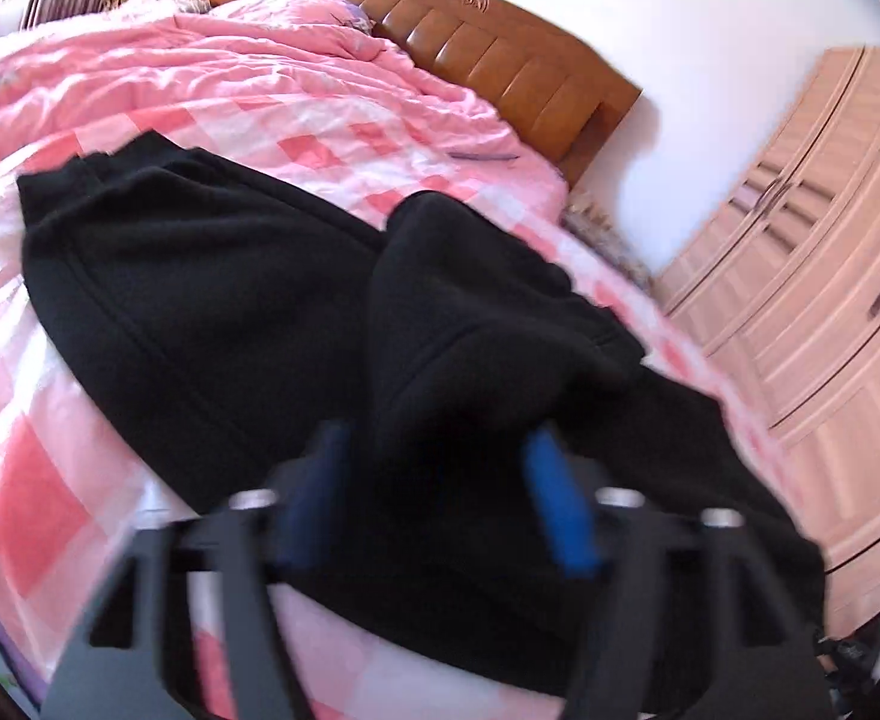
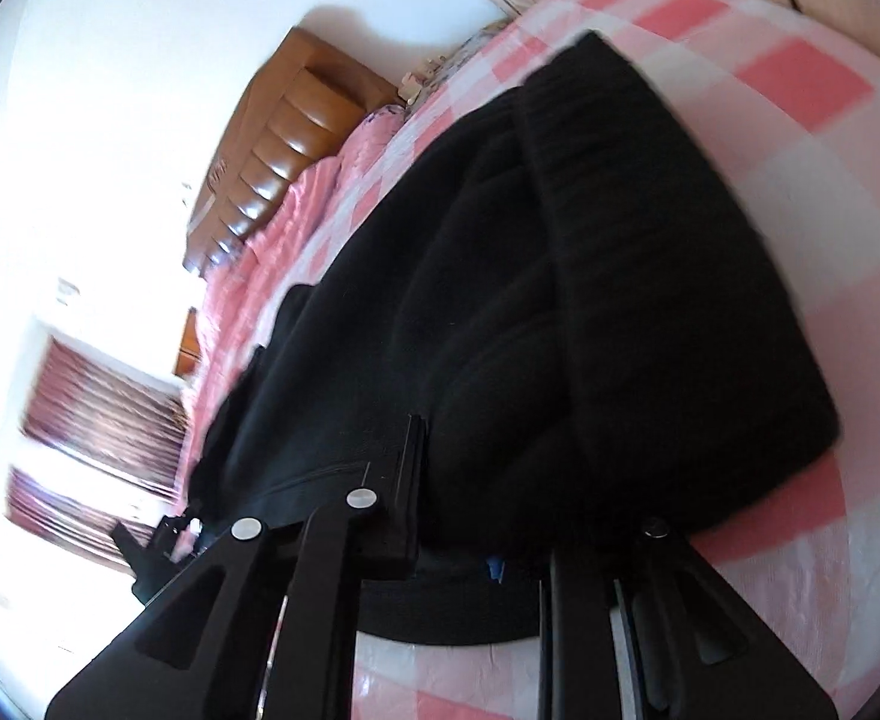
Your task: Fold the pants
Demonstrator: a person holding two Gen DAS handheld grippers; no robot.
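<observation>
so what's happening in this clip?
A person with a handheld gripper in each hand is folding black pants on a bed with a pink checked sheet. The left gripper has its blue fingers spread around a raised fold of the fabric. The right gripper is right at the pants' edge; fabric covers its tips, so its grip is unclear. The pants look partly folded, still bunched.

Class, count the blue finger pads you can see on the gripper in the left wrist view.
2. One blue pad sits left of the bunched black pants; the other blue pad sits right of it, fabric between them. Their lower ends are hidden by the gripper frame.
</observation>
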